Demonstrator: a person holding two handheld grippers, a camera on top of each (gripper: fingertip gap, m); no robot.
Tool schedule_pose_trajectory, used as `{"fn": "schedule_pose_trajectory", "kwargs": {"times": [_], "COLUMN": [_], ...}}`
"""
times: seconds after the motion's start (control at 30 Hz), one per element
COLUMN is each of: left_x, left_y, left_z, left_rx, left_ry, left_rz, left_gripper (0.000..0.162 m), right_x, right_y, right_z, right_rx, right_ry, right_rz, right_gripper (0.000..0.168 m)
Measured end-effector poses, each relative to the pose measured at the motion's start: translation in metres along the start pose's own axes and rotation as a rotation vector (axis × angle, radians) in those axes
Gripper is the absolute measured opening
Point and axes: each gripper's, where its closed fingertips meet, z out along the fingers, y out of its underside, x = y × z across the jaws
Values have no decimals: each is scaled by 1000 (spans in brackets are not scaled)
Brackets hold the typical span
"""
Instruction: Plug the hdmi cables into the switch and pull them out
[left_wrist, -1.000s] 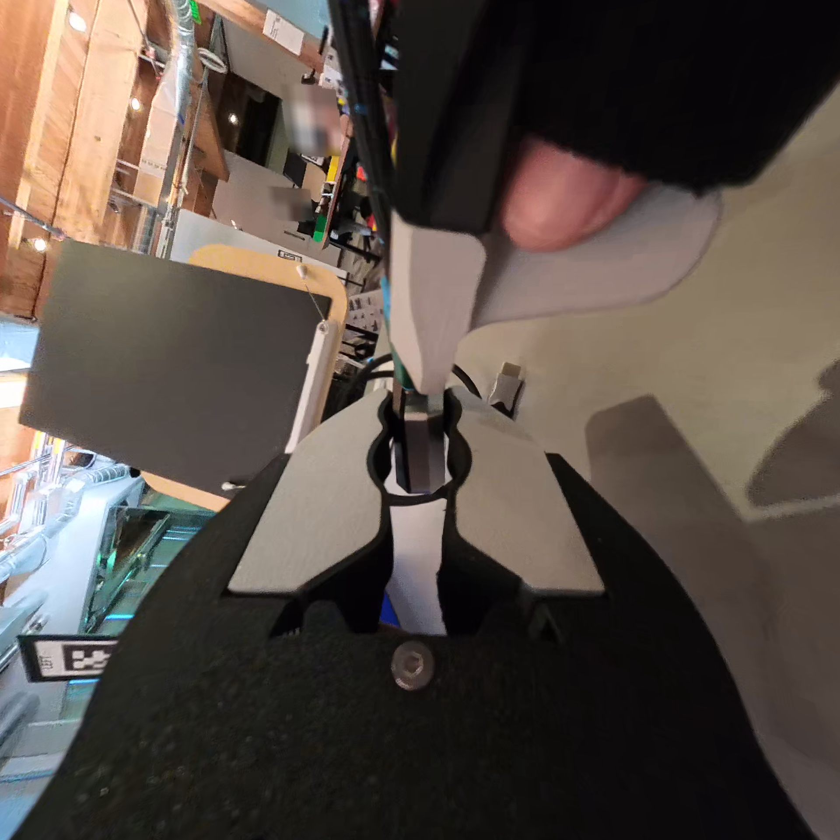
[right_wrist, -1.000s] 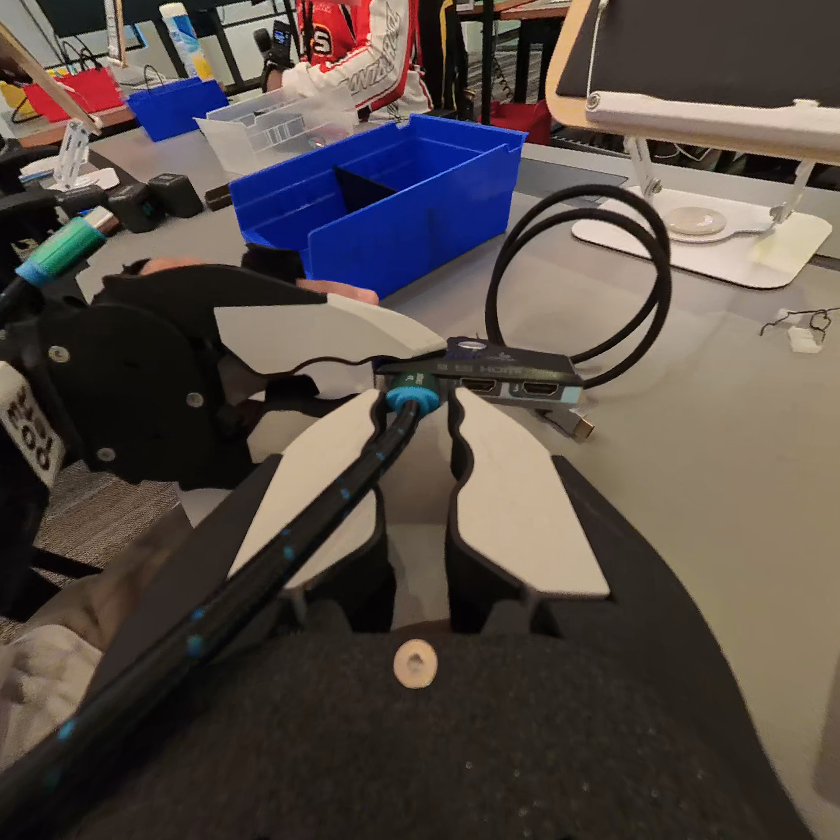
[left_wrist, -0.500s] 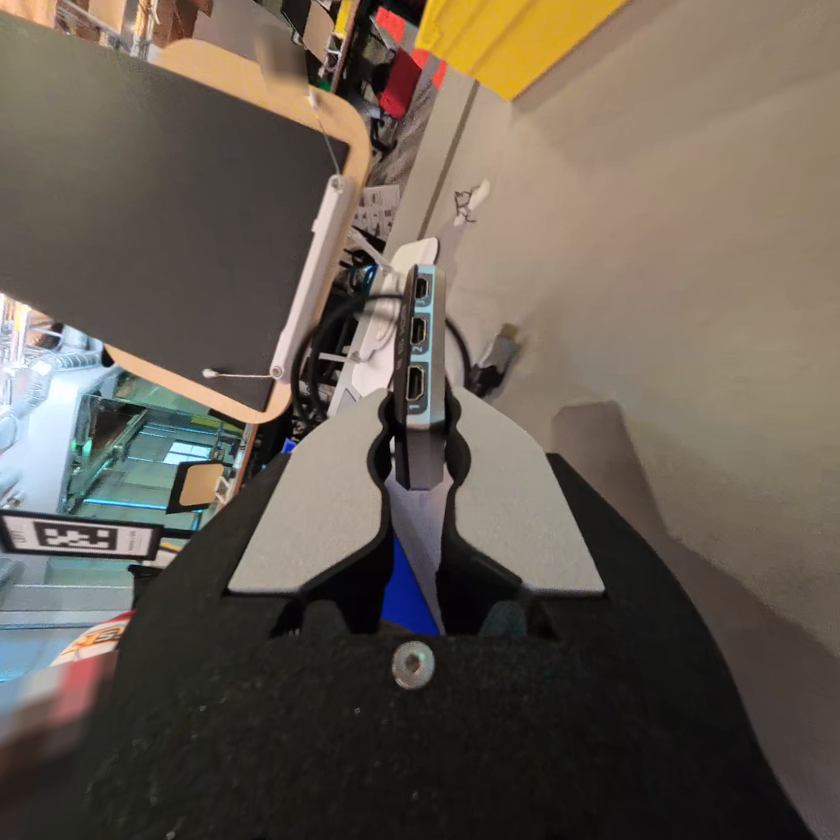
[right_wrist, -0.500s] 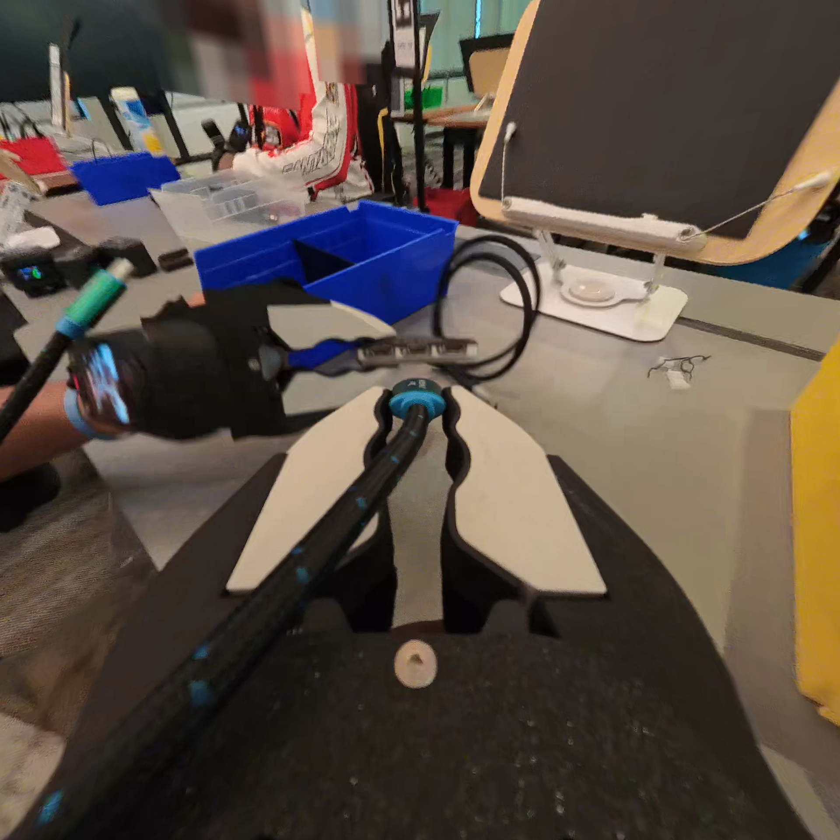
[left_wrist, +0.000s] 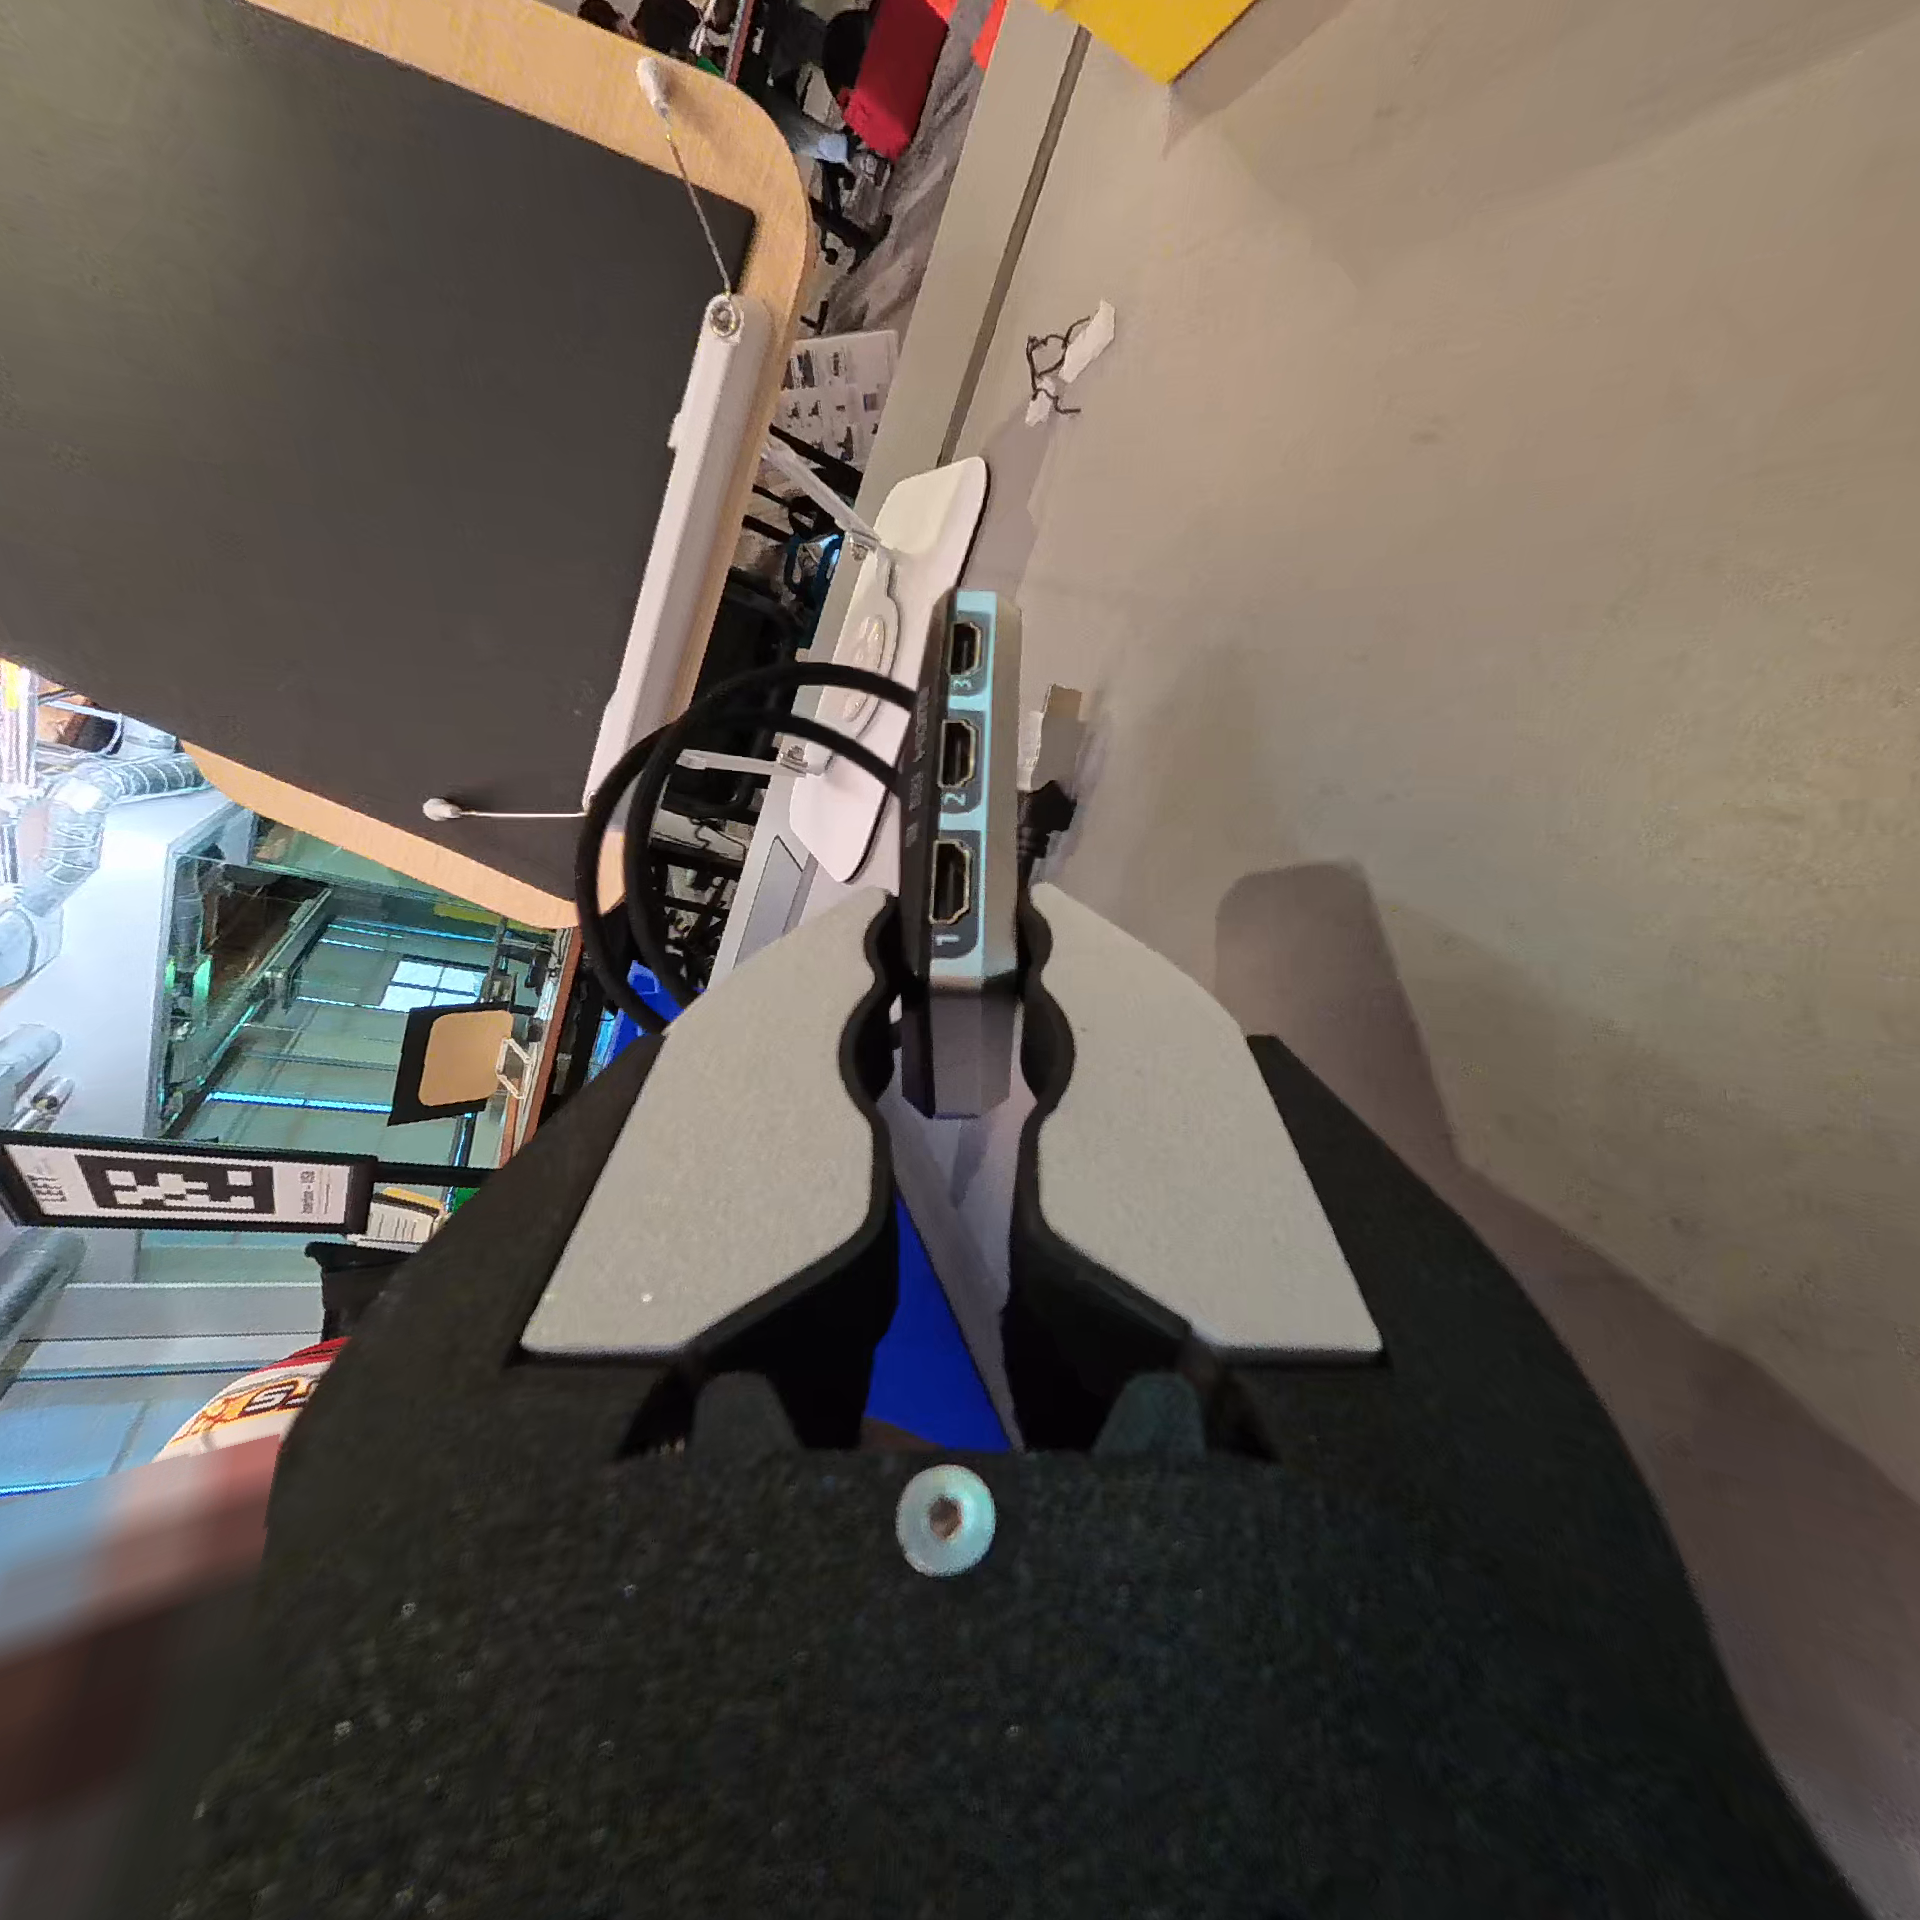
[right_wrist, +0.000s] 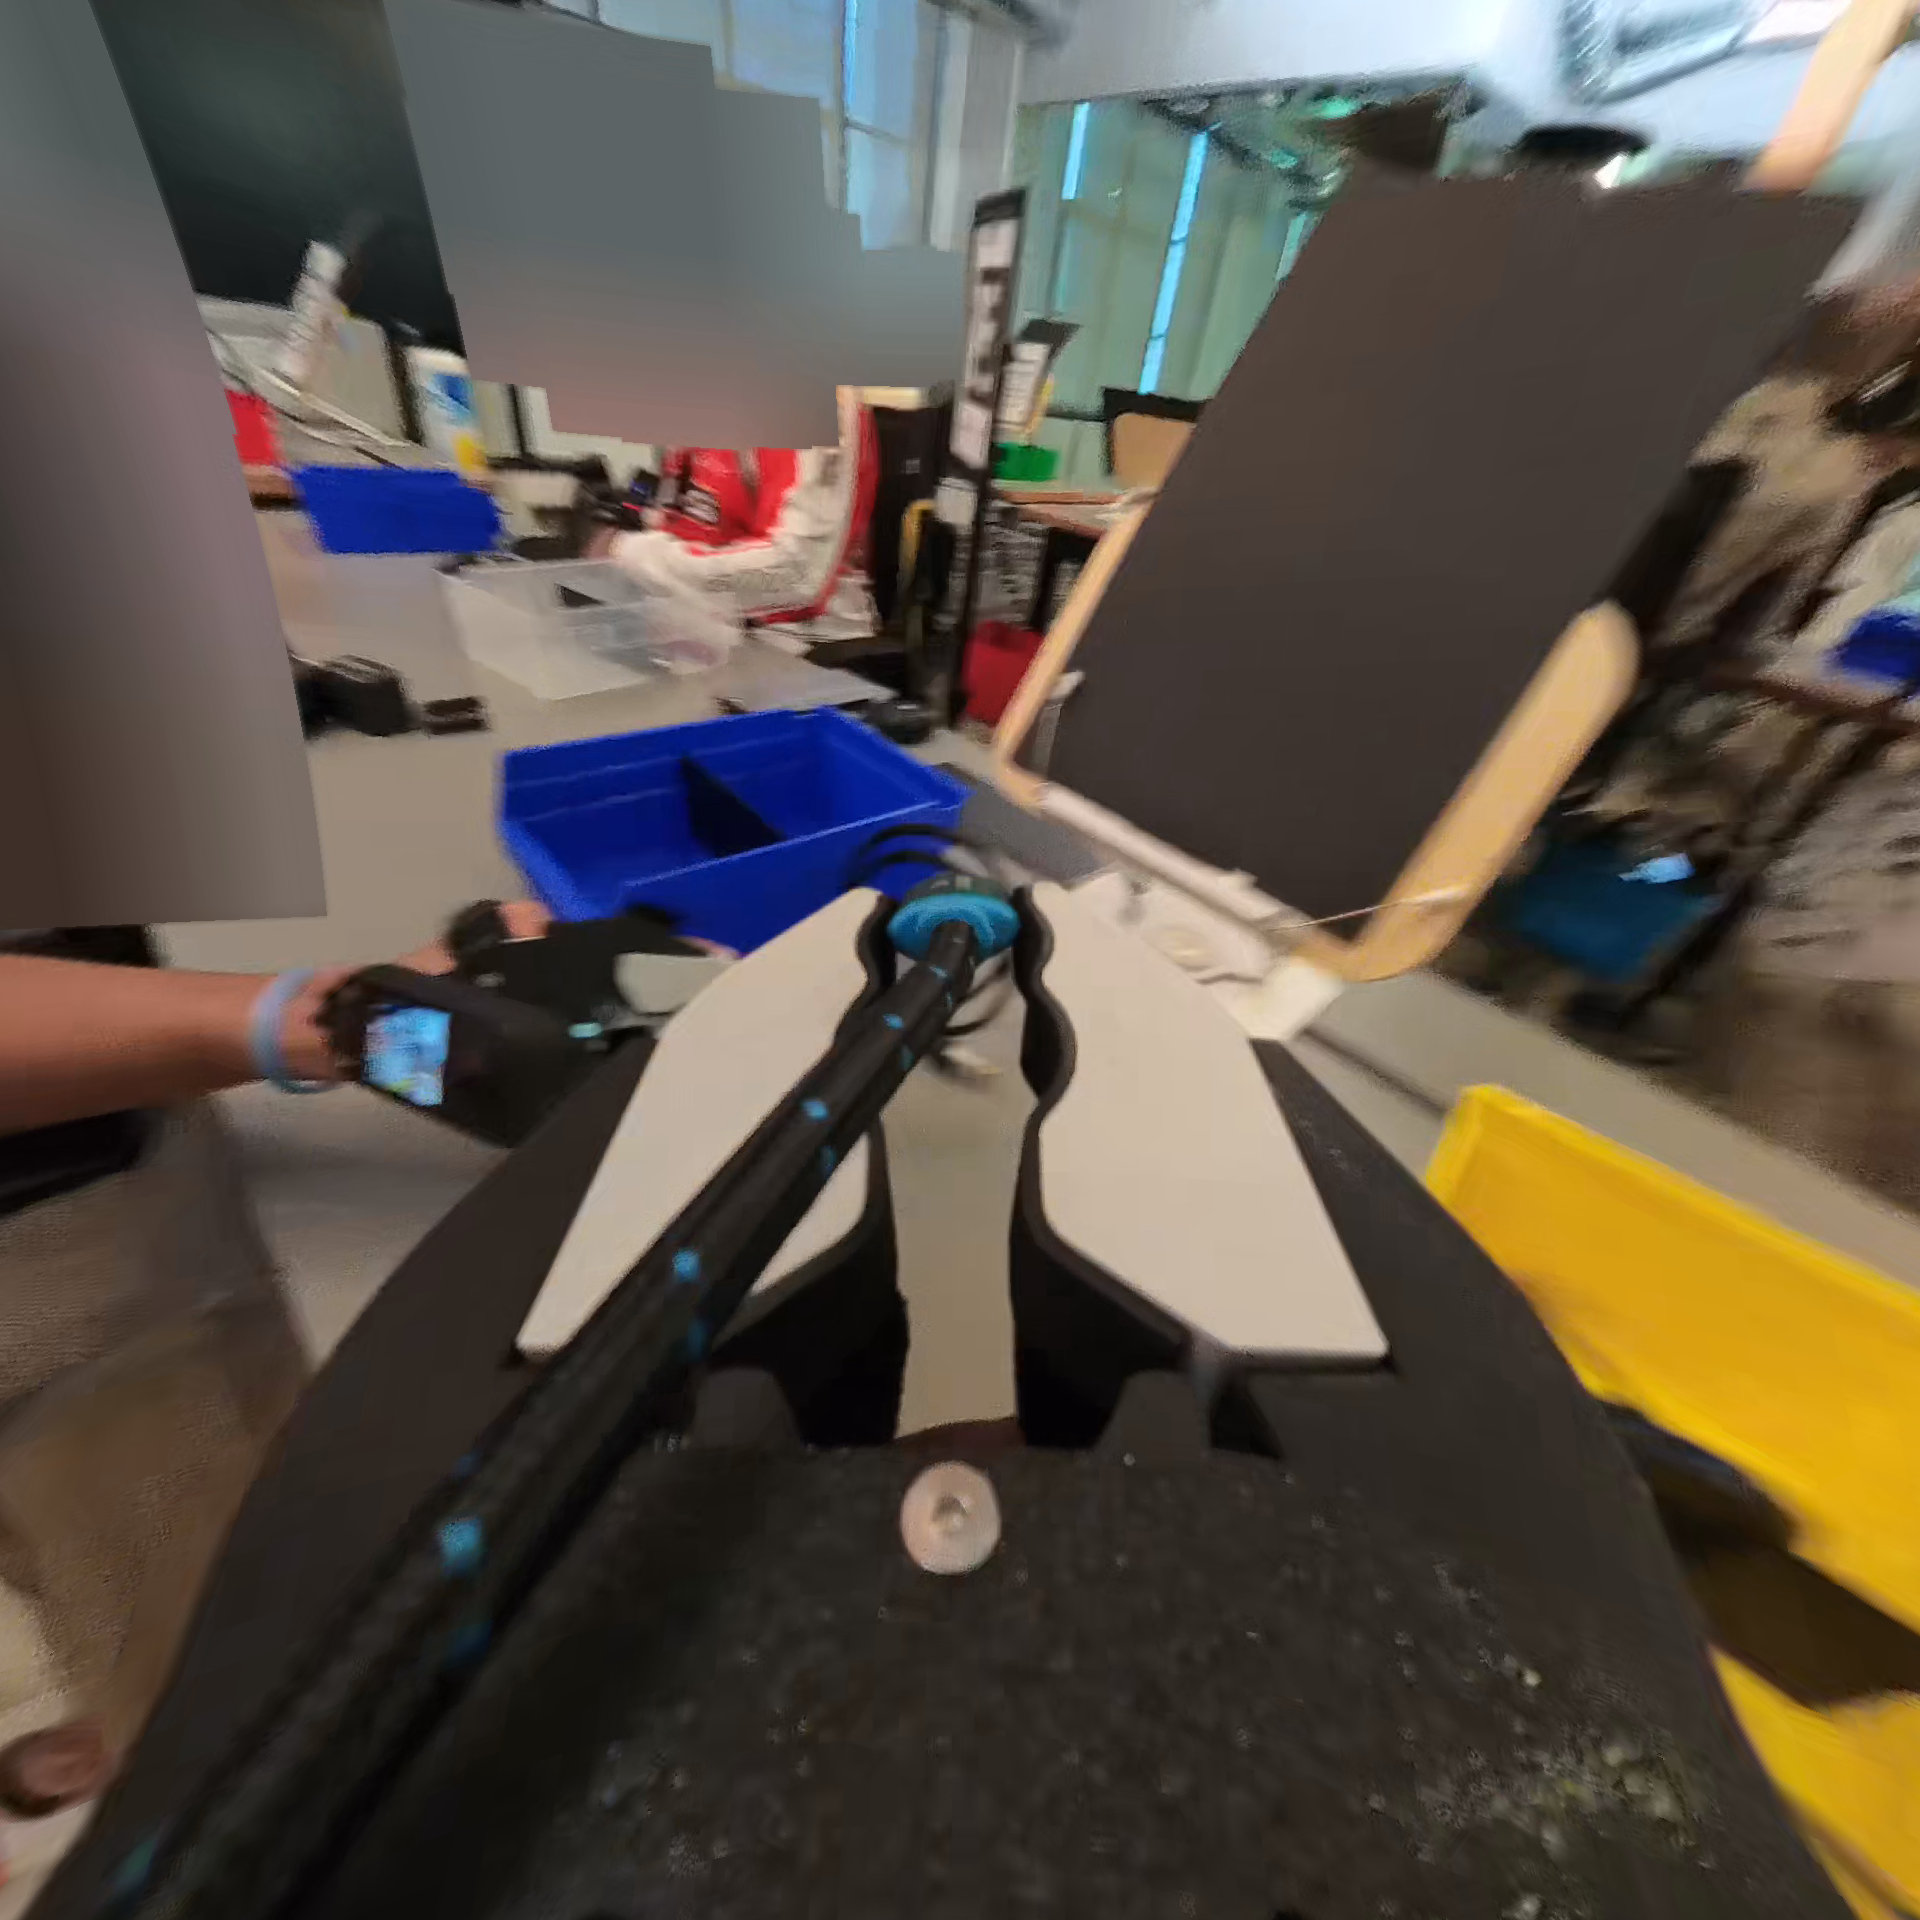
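Observation:
My left gripper (left_wrist: 956, 925) is shut on the near end of the grey HDMI switch (left_wrist: 966, 821), held edge-on above the table. Its three ports face me and all are empty. The switch's own black cable (left_wrist: 634, 821) loops off to the left. My right gripper (right_wrist: 951, 914) is shut on the blue-collared plug (right_wrist: 951, 920) of a black HDMI cable (right_wrist: 727, 1226) with blue flecks, which trails back over the left finger. The plug is in the air, apart from the switch. The left gripper (right_wrist: 644, 977) shows at the left of the right wrist view.
A blue divided bin (right_wrist: 717, 821) sits on the grey table (left_wrist: 1507, 623). A dark board on a white stand (right_wrist: 1403, 582) rises behind it. A yellow bin (right_wrist: 1714, 1351) is at the right. A small white clip with wire (left_wrist: 1065, 364) lies farther off. People stand in the background. There is about 30 cm between the tips of the two grippers.
The right gripper has pulled the cable plug out of the switch and drawn back and up. The left gripper still holds the switch, whose ports are now all bare.

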Motion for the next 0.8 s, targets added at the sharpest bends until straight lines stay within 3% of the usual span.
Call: {"fn": "schedule_pose_trajectory", "kwargs": {"times": [0.17,0.27,0.37,0.43,0.57,0.8], "left_x": [6,10,11,10,12,17], "left_y": [-5,-10,-14,-15,-15,-15], "left_z": [-2,-4,-7,-10,-14,-12], "left_rx": [14,25,31,38,49,55], "left_ry": [20,30,46,52,81,92], "left_rz": [11,24,5,-12,-59,-46], "left_gripper": [20,20,20,20,20,20], "right_x": [146,238,291,304,292,266], "right_y": [-23,5,62,105,172,233], "right_z": [-40,-56,-60,-61,-55,-19], "right_rx": [-212,-318,-452,-577,-808,-1135], "right_ry": [557,860,1018,1059,961,638], "right_rz": [-371,-463,-490,-552,-626,-670], "right_gripper": [21,21,21,21,21,22]}}
